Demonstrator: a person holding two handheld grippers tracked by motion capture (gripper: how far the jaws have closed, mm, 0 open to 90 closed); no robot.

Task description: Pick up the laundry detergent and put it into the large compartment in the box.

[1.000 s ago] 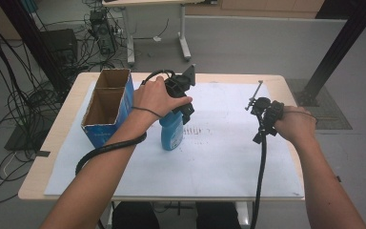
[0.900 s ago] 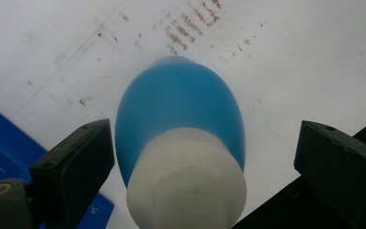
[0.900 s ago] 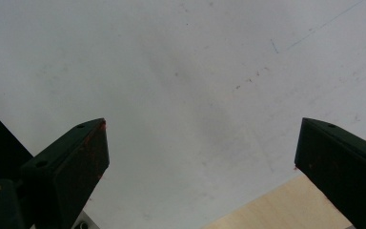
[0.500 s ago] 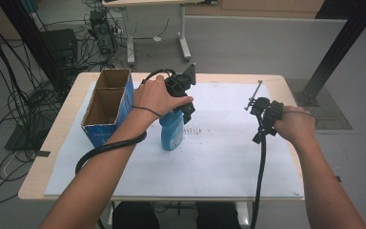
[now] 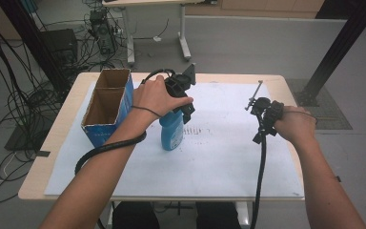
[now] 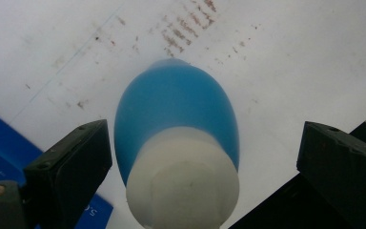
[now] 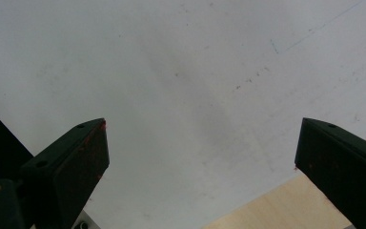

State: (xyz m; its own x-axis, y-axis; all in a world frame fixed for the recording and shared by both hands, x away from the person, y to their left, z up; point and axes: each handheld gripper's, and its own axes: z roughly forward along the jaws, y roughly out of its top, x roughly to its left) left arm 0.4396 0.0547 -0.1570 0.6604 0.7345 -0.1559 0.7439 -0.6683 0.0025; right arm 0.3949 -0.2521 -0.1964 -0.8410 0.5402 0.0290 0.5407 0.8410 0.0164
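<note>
A wooden table (image 5: pixel 66 125) carries a large white paper sheet (image 5: pixel 209 157) that covers most of its top. At about nine o'clock on the sheet stands an open blue cardboard box (image 5: pixel 106 107) with two compartments, its brown inside showing. Just beside the box, toward three o'clock, a blue bottle (image 5: pixel 171 132) with a white cap stands upright on the sheet, near a patch of brownish marks.

The left gripper (image 5: pixel 187 98) hangs directly over the bottle. In the left gripper view its jaws are spread wide, one on each side of the white cap (image 6: pixel 183 183) with a gap on both sides, so they do not pinch it.

The right gripper (image 5: pixel 256 102) sits well apart at three o'clock, over bare paper near the table's edge; its jaws also stand wide apart, holding nothing.
</note>
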